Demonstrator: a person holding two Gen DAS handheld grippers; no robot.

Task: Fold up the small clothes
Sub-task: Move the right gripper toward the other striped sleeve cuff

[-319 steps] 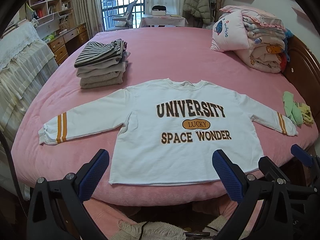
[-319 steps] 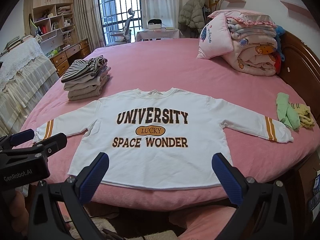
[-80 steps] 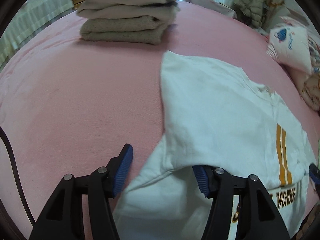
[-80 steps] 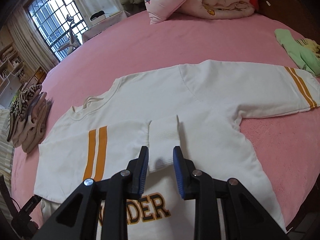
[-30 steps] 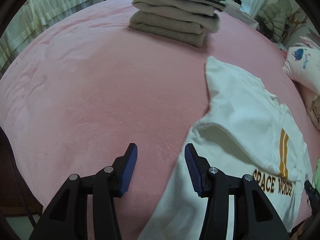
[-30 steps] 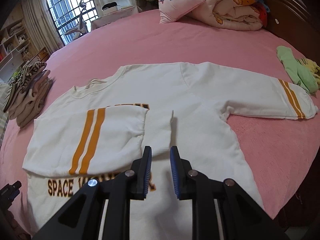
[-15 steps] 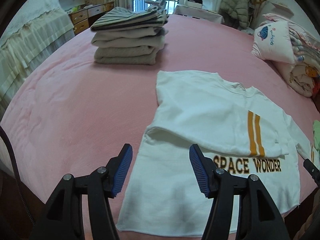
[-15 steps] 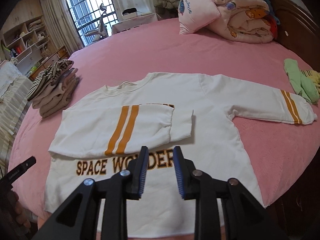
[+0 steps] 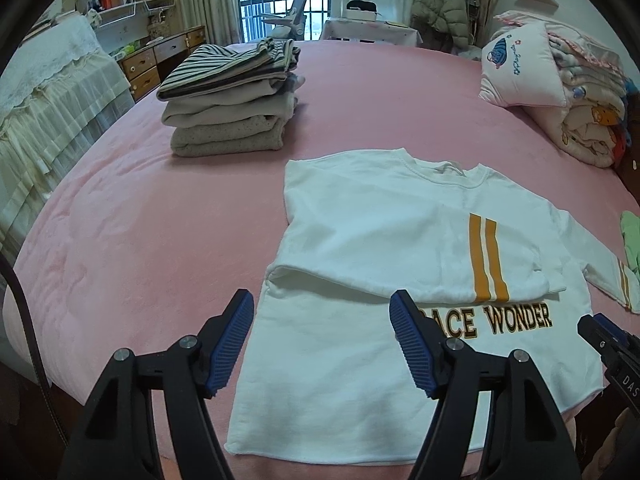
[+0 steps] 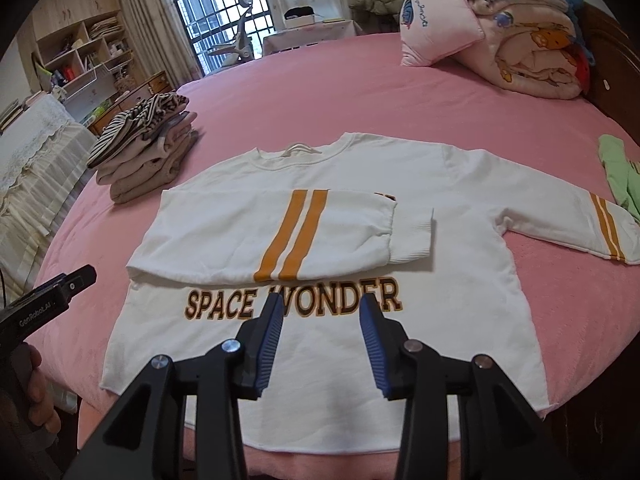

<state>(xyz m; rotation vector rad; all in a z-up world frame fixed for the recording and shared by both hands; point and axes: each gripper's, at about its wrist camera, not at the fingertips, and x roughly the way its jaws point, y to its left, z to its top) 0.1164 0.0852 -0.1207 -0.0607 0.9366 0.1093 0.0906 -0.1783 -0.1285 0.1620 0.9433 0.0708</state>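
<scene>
a white sweatshirt (image 10: 320,352) printed "space wonder" is laid flat, front up, at the near edge of a pink bed (image 10: 320,92), its hem just short of the edge. the left sleeve (image 10: 280,232) is seen folded across the chest, its orange stripes above the lettering and its cuff past the middle; it appears to have been laid so to bring the garment toward a narrow rectangle. the right sleeve (image 10: 560,204) is stretched out flat to the right, its cuff just beside a green garment (image 10: 618,168), so that half is judged not yet folded.

the left gripper (image 9: 322,344) is held above the sweatshirt's near left corner with its fingers (image 9: 228,342) wide apart and nothing between them. the right gripper (image 10: 322,334) is held over the lower front with its fingers (image 10: 376,334) apart by a smaller gap, likewise empty. both seem poised clear of the cloth so that the next grasp can be chosen; the outstretched right sleeve is the likely target.

a stack of folded clothes (image 9: 232,100) is kept far left on the bed, well apart, probably as the place for finished pieces. a pillow (image 10: 436,20) and a rolled quilt (image 10: 536,48) are piled far right.
</scene>
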